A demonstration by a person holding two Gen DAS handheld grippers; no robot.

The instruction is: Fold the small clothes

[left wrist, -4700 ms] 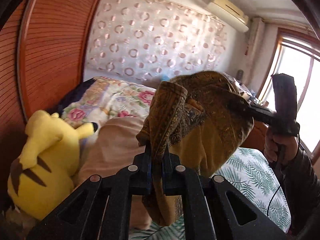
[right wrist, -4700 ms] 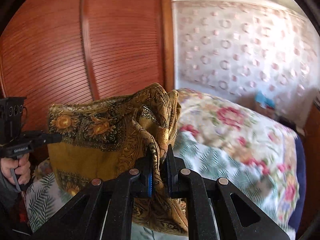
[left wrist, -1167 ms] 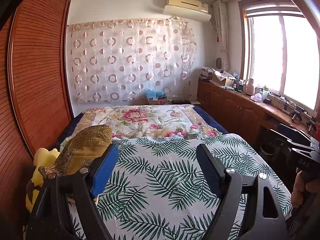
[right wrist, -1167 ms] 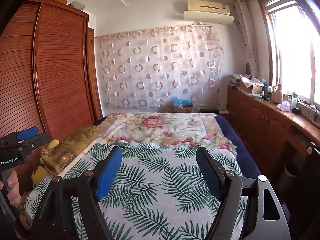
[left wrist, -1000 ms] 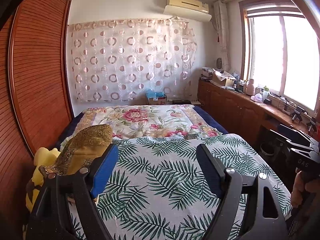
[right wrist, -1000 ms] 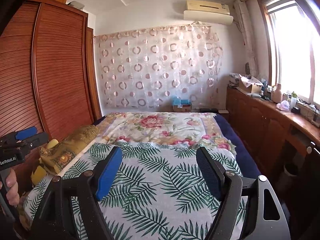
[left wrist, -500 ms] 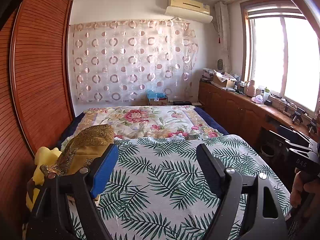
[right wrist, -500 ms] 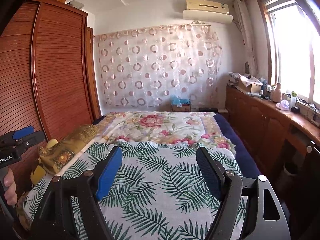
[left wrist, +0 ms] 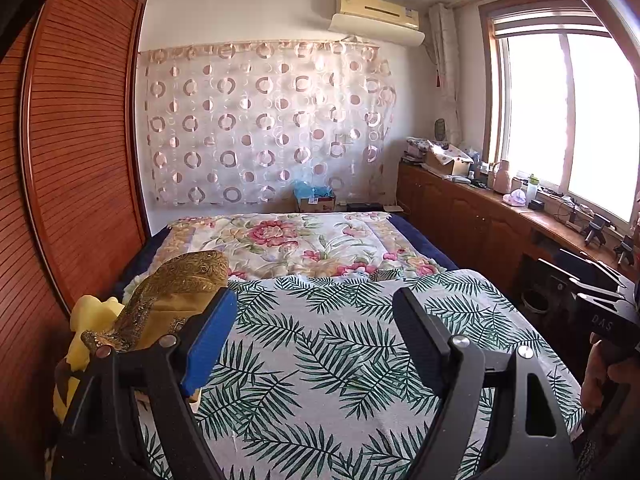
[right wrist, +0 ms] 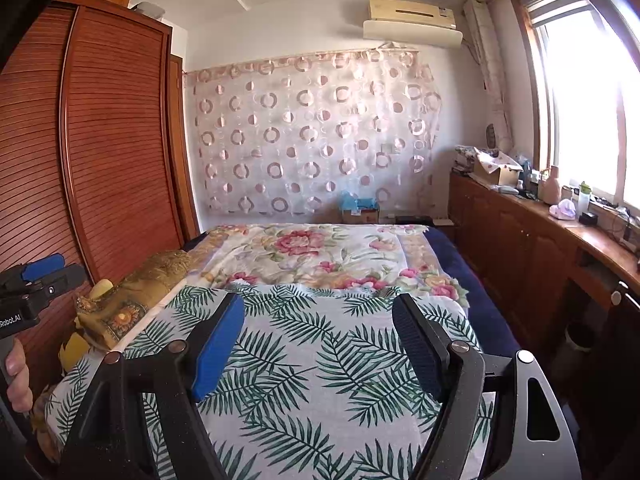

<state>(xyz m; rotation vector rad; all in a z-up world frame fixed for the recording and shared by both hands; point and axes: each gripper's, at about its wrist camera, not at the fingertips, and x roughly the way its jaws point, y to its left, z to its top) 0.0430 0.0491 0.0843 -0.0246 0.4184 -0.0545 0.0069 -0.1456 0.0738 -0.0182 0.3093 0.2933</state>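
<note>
Bedroom scene, viewed from two handheld tools held above the near end of a bed (left wrist: 320,360).

Left tool (left wrist: 312,336): released, jaws spread wide, nothing between them; one blue pad, one black. Directly ahead and below, a leaf-print sheet (left wrist: 340,340) spread flat over the bed. Beyond it, a floral quilt (left wrist: 288,240).

Just past the left tool's blue finger, off to its left: a folded gold patterned cloth (left wrist: 176,284), resting at the bed's edge against a yellow plush toy (left wrist: 86,320), beside a red-brown slatted wardrobe (left wrist: 80,160). Not touched by either tool.

Right tool (right wrist: 318,340): likewise released, jaws wide apart and empty, aimed over the same leaf-print sheet. Same gold cloth (right wrist: 132,300) well off to its left, near the wardrobe.

Far left edge of the right view: the left tool's tip (right wrist: 36,280) and part of the hand (right wrist: 18,376) gripping it. Far right edge of the left view: the right tool's black body (left wrist: 600,304) and a hand (left wrist: 604,376) below it.

Ahead of both tools: a sheer curtain with ring pattern (left wrist: 264,128) on the far wall, an air conditioner (left wrist: 376,18) above it. To the right: a bright window (left wrist: 560,120) over a long wooden bench (left wrist: 480,216) crowded with small items.
</note>
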